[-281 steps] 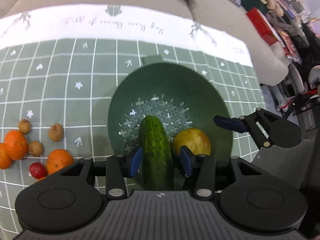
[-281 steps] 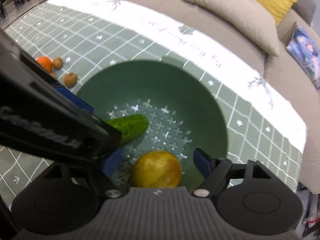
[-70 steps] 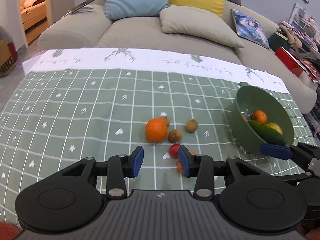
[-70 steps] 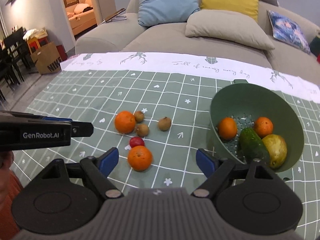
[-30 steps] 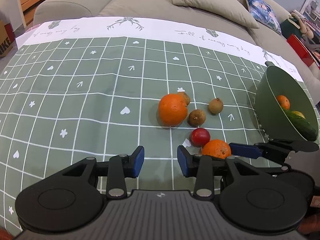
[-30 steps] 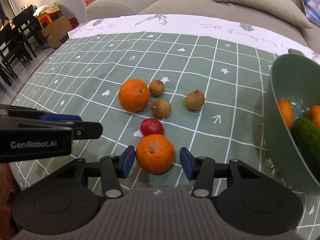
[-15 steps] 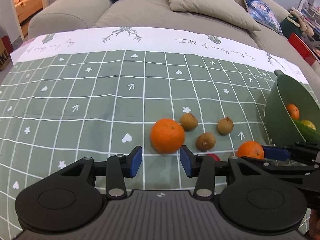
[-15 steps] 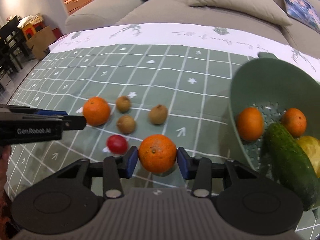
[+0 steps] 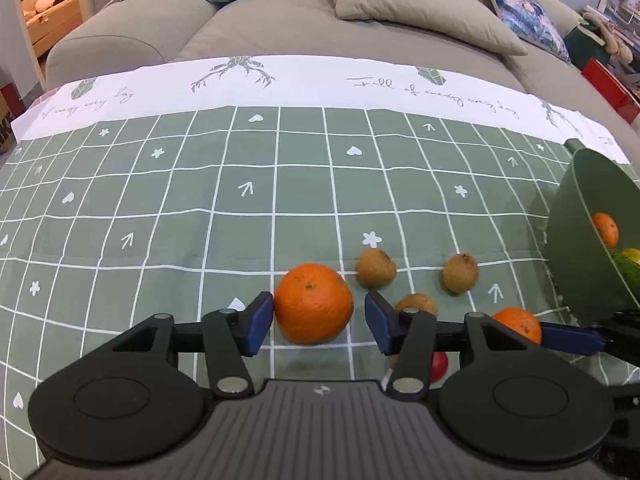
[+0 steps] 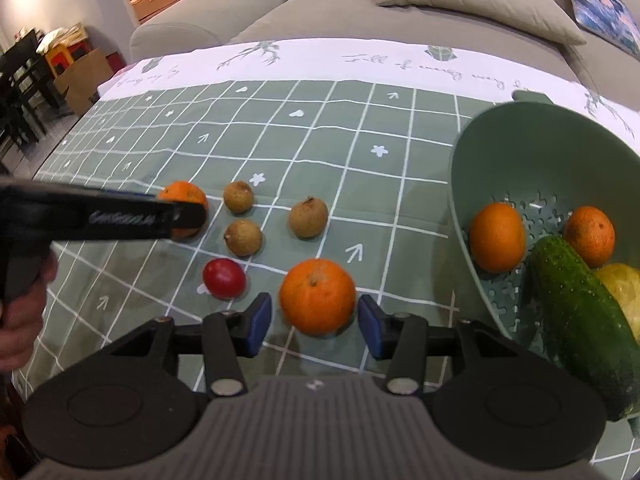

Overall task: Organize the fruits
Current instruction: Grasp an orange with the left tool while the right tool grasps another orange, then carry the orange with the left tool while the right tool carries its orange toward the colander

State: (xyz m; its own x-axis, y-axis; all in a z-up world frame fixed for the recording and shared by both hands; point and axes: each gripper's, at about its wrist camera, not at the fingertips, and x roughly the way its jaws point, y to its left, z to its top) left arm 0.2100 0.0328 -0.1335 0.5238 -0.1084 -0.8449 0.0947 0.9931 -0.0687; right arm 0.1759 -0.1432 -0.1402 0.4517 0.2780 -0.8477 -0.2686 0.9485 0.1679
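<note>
My left gripper [image 9: 319, 322] is open around an orange [image 9: 313, 303] lying on the green checked cloth; there is a small gap at each pad. My right gripper [image 10: 315, 324] is shut on a second orange [image 10: 317, 296] and holds it just left of the green colander [image 10: 532, 140]. The colander holds two oranges [image 10: 496, 237], a cucumber [image 10: 580, 324] and a yellow fruit [image 10: 622, 292]. Three brown round fruits [image 10: 308, 217] and a small red fruit [image 10: 223, 278] lie on the cloth between the grippers.
The green checked tablecloth [image 9: 200, 184] has a white printed border at the far edge. A grey sofa with cushions [image 9: 420, 8] stands behind the table. The colander also shows at the right edge of the left wrist view [image 9: 576, 216].
My left gripper has moved forward so its pads now flank the orange on the cloth. My right gripper, holding its orange, has drifted slightly toward the colander.
</note>
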